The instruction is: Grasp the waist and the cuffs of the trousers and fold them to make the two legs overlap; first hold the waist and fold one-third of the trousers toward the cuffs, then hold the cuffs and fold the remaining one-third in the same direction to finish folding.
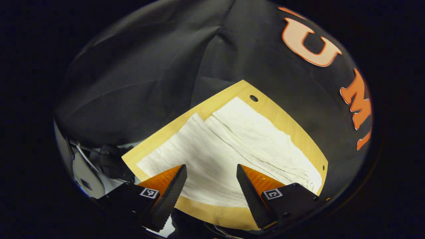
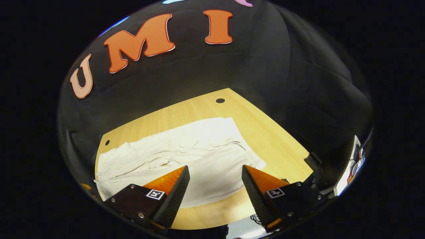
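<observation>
We find both claws, left claw (image 1: 212, 186) and right claw (image 2: 215, 186), agape above the white cloth trousers (image 2: 186, 156) on the pale wooden tabletop (image 2: 265, 139); we advise pinching waist and cuffs squarely.

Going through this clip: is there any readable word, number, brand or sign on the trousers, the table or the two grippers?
Trousers: no readable text.
Wooden table: no readable text.
Left gripper: a square black-and-white marker behind each finger, a coded pattern with no words or numbers.
Right gripper: the same kind of markers, also with nothing to read.
</observation>
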A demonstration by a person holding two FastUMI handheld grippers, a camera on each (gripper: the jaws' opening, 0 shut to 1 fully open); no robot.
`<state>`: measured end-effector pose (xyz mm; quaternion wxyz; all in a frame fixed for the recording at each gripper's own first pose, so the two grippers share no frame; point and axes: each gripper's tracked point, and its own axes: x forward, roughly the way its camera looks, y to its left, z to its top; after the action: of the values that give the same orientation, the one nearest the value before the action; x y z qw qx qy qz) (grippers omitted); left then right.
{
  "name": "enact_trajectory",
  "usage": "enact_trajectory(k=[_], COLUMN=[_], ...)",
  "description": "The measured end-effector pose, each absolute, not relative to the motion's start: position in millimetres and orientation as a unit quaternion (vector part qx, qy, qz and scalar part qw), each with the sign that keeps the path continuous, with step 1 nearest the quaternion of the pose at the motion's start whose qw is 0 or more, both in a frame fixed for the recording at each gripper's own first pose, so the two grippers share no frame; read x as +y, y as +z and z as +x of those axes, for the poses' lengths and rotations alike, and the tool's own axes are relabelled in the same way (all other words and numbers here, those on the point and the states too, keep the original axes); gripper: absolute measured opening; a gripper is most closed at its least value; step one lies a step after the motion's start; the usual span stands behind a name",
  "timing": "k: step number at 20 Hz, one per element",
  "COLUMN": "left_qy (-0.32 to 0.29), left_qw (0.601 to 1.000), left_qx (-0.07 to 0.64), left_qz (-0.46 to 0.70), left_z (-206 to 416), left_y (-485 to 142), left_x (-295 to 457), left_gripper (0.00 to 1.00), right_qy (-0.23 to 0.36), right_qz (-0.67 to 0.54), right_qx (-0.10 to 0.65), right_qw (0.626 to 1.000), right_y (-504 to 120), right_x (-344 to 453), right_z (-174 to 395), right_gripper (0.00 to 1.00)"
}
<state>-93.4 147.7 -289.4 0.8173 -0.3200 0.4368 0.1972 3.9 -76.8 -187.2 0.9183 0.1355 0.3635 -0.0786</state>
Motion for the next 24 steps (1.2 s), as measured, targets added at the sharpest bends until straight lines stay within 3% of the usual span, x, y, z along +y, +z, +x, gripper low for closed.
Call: enact_trajectory(k=[4, 15, 21, 24], left_qy=[0.223, 0.26, 0.279, 0.291], left_qw=[0.769, 0.671, 0.657, 0.657], left_qx=[0.464, 0.501, 0.479, 0.478], left_qz=[-0.378, -0.48, -0.511, -0.504], left_z=[-129.3, -177.3, -176.8, -171.3], left_y=[-325.2, -382.0, -391.9, -393.1], left_x=[178.3, 218.0, 235.5, 240.2], left_gripper=[0.98, 0.97, 1.0, 0.95], right_qy=[-0.097, -0.139, -0.137, -0.147], right_qz=[0.169, 0.228, 0.26, 0.269], right_qx=[0.388, 0.442, 0.448, 0.45], right_qw=[0.901, 0.857, 0.844, 0.839], right_y=[-200.2, -240.2, -249.5, -253.3], right_x=[-69.9, -52.6, -55.8, -66.5], right_z=[-11.8, -48.1, -47.2, -48.5], right_gripper=[0.89, 0.87, 0.87, 0.87])
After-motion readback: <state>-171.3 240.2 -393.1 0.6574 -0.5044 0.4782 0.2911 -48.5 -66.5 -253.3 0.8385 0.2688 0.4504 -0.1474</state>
